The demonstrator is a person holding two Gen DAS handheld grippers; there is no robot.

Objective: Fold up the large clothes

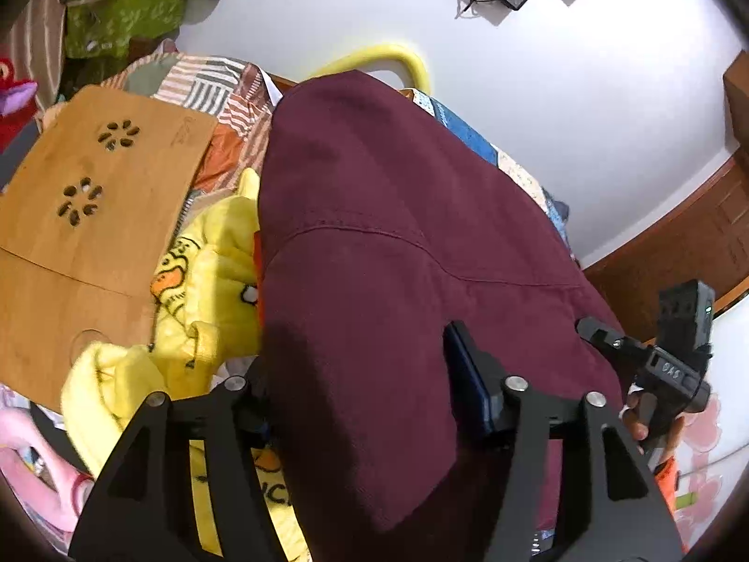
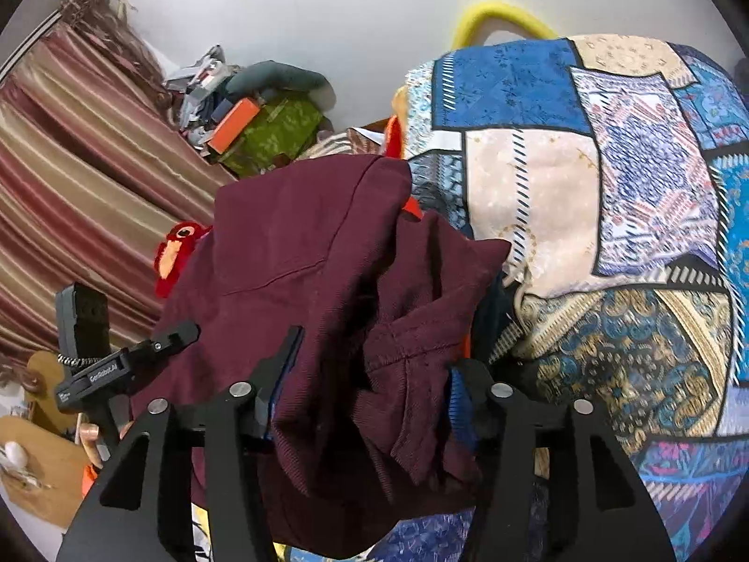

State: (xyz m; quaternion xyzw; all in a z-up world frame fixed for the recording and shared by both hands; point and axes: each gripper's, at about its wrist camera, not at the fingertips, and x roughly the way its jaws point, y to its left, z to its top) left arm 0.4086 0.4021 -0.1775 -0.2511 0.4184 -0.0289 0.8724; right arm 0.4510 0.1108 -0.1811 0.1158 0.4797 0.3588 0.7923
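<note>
In the left wrist view, a wooden lap table [image 1: 93, 196] with flower-shaped cutouts lies at the far left on the cluttered bed. Beside it sits a crumpled yellow duck-print blanket [image 1: 206, 281]. The maroon garment [image 1: 388, 243] fills the middle, spread over the bed with a seam running across it. The left claw [image 1: 360, 403] stands about half open astride the near part of this garment; the cloth lies between the fingers, yet whether the pads press on it cannot be told. At the right edge the other claw shows, with the fingers of a hand [image 1: 639, 417] on its grip.

In the right wrist view, a striped curtain [image 2: 79, 178] hangs at the left, with a red plush toy [image 2: 180, 253] just beside the garment's edge. The maroon garment [image 2: 299, 271] lies bunched in the centre, folded onto itself. The right claw [image 2: 360, 388] is partly open, its fingers on either side of a thick fold of the cloth; a firm grip cannot be confirmed. A patchwork quilt [image 2: 608, 187] in blue and cream rises at the right.
</note>
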